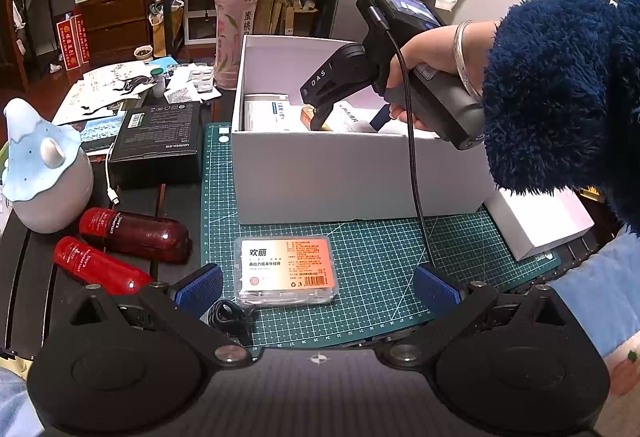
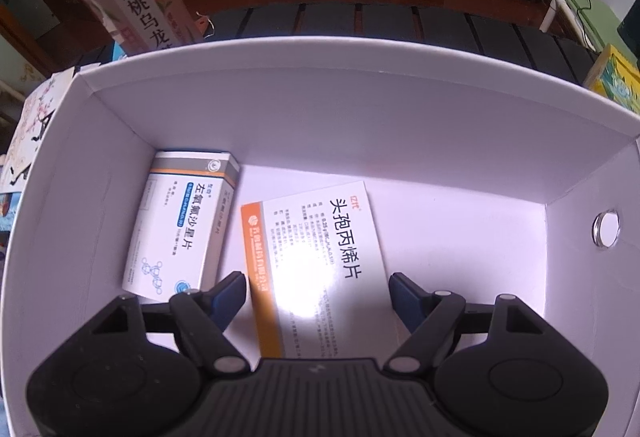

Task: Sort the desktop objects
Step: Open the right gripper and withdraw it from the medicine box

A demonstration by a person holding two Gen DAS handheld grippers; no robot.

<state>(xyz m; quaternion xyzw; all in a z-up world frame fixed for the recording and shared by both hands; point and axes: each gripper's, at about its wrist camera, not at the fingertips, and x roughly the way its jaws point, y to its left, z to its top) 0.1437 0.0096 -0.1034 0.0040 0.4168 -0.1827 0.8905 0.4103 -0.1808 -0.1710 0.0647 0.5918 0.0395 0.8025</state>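
Left wrist view looks across a green cutting mat (image 1: pixel 360 249) on the worktop, where a clear floss-pick case (image 1: pixel 286 271) lies between the spread fingers of the left gripper (image 1: pixel 318 287), untouched by either pad. Behind it stands a white box (image 1: pixel 352 173), and the right gripper (image 1: pixel 320 117), held by a hand in a fluffy blue sleeve (image 1: pixel 560 93), dips into it. Right wrist view shows the right gripper's fingers (image 2: pixel 232 293) wide apart and empty above an orange-edged medicine box (image 2: pixel 316 261) lying flat on the box floor, with a blue-and-white medicine box (image 2: pixel 180 225) just beside it at the left wall.
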